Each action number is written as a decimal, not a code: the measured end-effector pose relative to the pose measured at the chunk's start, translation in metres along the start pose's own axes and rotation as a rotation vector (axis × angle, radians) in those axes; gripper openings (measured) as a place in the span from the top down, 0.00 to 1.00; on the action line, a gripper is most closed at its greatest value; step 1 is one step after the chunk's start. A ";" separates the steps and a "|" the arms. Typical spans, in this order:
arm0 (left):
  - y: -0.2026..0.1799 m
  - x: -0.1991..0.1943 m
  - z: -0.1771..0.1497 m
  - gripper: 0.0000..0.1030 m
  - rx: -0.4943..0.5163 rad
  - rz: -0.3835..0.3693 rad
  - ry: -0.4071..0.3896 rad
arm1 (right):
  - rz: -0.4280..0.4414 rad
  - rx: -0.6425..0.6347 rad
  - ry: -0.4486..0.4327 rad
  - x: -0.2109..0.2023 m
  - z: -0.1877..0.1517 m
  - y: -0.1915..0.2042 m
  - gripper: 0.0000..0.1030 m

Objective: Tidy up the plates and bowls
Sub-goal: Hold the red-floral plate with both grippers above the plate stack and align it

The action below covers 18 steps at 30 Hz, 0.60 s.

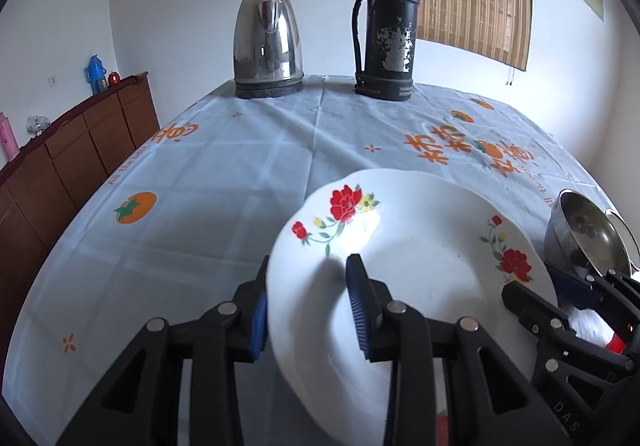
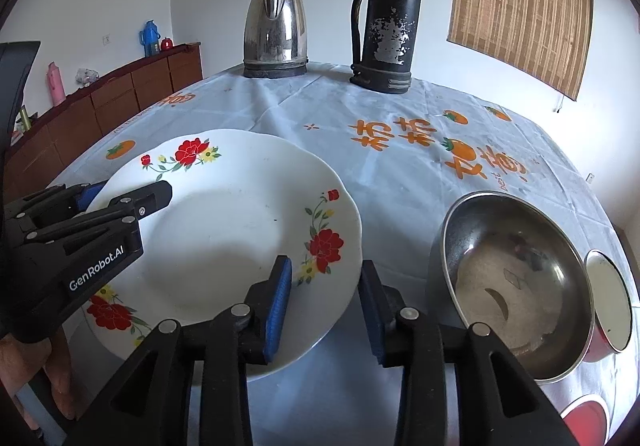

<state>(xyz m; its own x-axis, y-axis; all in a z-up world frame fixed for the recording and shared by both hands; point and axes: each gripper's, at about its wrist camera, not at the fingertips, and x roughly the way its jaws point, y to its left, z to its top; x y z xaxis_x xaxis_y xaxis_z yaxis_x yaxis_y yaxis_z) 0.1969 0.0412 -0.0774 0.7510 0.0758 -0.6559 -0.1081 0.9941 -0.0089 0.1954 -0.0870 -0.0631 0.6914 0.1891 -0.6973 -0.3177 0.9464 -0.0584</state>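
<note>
We hold the left gripper (image 1: 306, 302) clamped on the near left rim of the white flowered plate (image 1: 420, 246), one blue pad (image 1: 357, 306) on the plate's upper face and the other under the rim, so the plate sits lifted and tilted above the tablecloth (image 1: 192, 206). From the right wrist view the left gripper (image 2: 124, 192) comes in at nine o'clock, gripping the plate (image 2: 240, 214) at its left edge. Our right gripper (image 2: 326, 306) straddles the plate's rim at about five o'clock, with one pad (image 2: 278, 310) over the plate's face and the other beyond the edge; there is a visible gap between the outer pad and the rim, so the jaws stand apart and do not press on it. Just beside the plate at three o'clock rests a steel bowl (image 2: 516, 286), and touching it further right is a red enamel bowl (image 2: 610, 302) with a white inside. At twelve o'clock, well apart at the far edge of the table, stand a steel kettle (image 2: 276, 38) and a worn black thermos (image 2: 386, 22) side by side. A wooden cabinet (image 2: 120, 94) runs along the wall at ten o'clock.
</note>
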 end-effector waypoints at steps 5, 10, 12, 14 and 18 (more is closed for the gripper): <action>0.000 0.000 0.000 0.68 -0.001 -0.001 0.000 | -0.001 -0.001 0.000 0.000 0.001 0.000 0.65; 0.000 -0.001 -0.001 0.68 -0.003 -0.009 -0.001 | -0.001 -0.003 -0.001 0.000 0.000 0.000 0.64; 0.000 -0.001 -0.001 0.68 -0.001 -0.008 0.000 | 0.001 -0.001 -0.001 0.000 0.000 0.000 0.64; 0.000 -0.002 -0.001 0.68 0.001 -0.007 0.001 | 0.002 0.001 -0.001 0.000 0.000 0.000 0.64; -0.001 -0.003 -0.002 0.68 0.014 -0.003 0.004 | 0.007 0.007 -0.001 0.000 0.000 0.000 0.64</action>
<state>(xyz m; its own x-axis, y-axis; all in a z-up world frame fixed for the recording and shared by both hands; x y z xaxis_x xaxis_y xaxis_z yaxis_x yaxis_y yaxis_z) 0.1937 0.0397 -0.0774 0.7486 0.0726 -0.6590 -0.0969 0.9953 -0.0005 0.1952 -0.0866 -0.0630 0.6901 0.1961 -0.6967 -0.3183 0.9467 -0.0488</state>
